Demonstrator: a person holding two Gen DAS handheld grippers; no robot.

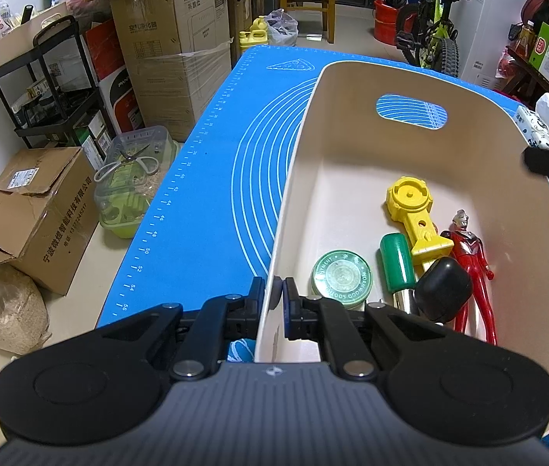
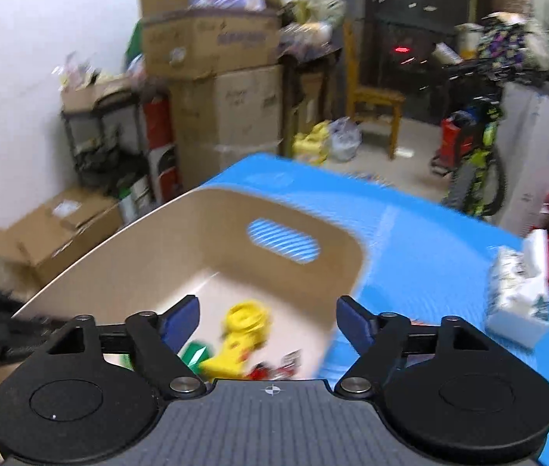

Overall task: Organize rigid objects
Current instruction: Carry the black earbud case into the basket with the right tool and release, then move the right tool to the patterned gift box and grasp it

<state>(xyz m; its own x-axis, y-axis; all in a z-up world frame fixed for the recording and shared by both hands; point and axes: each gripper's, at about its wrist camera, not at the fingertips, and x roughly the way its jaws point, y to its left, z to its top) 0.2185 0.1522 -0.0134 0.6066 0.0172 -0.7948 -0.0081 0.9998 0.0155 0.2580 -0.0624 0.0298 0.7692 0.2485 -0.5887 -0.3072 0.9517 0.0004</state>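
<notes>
Beige bin (image 1: 421, 143) sits on the blue mat (image 1: 212, 178); left gripper (image 1: 277, 295) pinches its left wall; inside lie a green tin (image 1: 341, 277), yellow toy (image 1: 416, 213) and red figure (image 1: 470, 256); right gripper (image 2: 267, 324) spread above the bin's right wall.

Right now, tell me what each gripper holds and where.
Left gripper clamps the bin by its near-left wall rim, one finger inside, one outside. Right gripper is open above the bin, holding nothing.

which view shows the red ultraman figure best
The left wrist view: the red Ultraman figure lies sharp and nearly whole in the beige bin. The right wrist view is motion-blurred, showing only a red smear behind the gripper body.
</notes>
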